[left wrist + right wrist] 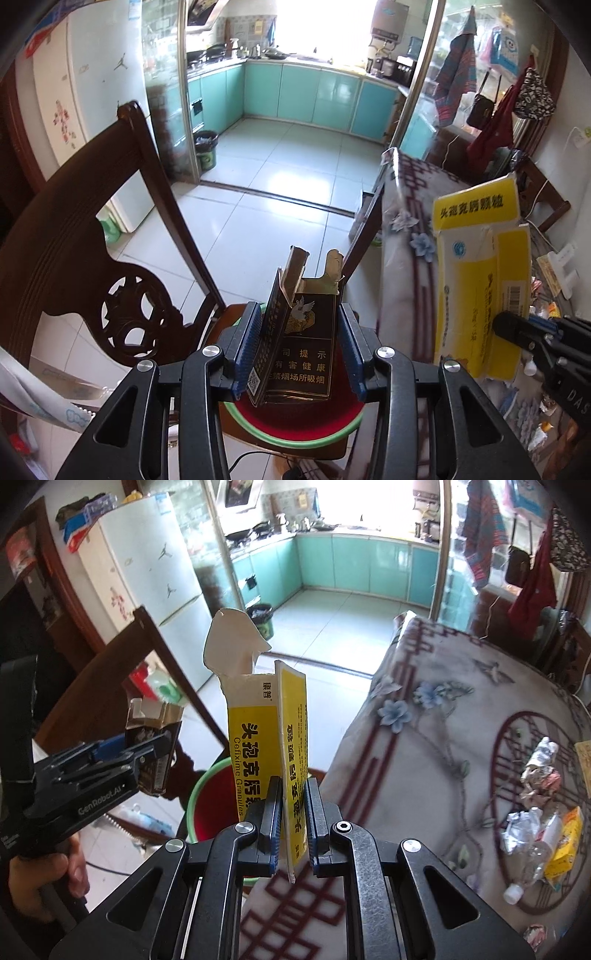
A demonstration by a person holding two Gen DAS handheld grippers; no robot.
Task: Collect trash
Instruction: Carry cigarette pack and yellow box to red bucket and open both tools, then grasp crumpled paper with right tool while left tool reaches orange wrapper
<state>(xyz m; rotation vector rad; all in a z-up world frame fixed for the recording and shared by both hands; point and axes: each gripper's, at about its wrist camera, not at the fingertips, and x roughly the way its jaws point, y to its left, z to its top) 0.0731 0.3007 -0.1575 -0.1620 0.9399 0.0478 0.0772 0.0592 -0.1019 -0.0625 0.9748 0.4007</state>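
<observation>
Left gripper (299, 354), lower centre of its view: blue pads clamped on a dark cigarette pack (295, 332), lid torn open, held upright over a red basin with green rim (295, 434) on a carved wooden chair (122, 295). Likely empty, light, thin card; crushes easily, so flat faces suit the pads

Right gripper (293, 823), lower centre: pinched on a flattened yellow cefixime granules box (266, 746), flap up, just beside the basin. Light, floppy; best gripped low on the panel

Remaining: crumpled wrappers (539, 771) and a clear plastic bottle (528, 860) on the floral tablecloth (424, 738), right of frame; bottle probably slick, springy
</observation>
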